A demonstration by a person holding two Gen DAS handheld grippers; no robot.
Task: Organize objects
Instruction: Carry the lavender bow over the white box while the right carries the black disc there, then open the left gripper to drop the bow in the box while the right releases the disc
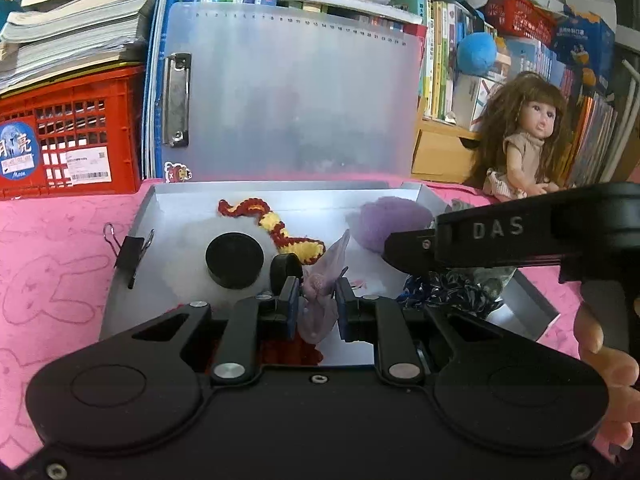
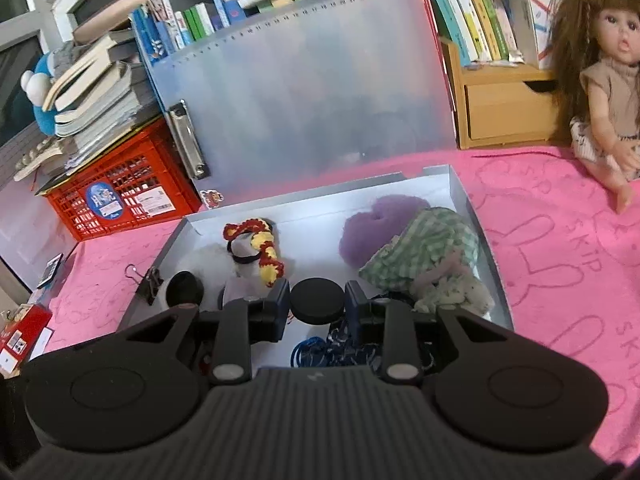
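Note:
A shallow silver box (image 1: 280, 189) lies open on a pink cloth. My left gripper (image 1: 316, 286) hovers over the box's near side, shut on a pale purple gauzy thing (image 1: 337, 249). Further right over the box, my right gripper (image 2: 317, 292) is shut on a black round disc (image 2: 317, 305); in the left wrist view it (image 1: 400, 250) comes in from the right. Inside the box lie a white plush with a red and yellow scarf (image 2: 266, 254), another black disc (image 1: 234, 260), a purple fluffy ball (image 2: 372, 228), a green checked cloth (image 2: 432, 240) and blue-black cords (image 2: 320, 352).
A black binder clip (image 1: 130, 252) grips the box's left wall. A frosted clipboard (image 1: 296, 100) stands behind the box, with a red crate (image 1: 72, 132) under stacked books to its left. A doll (image 1: 524, 140) sits at the back right beside a wooden drawer (image 2: 508, 116).

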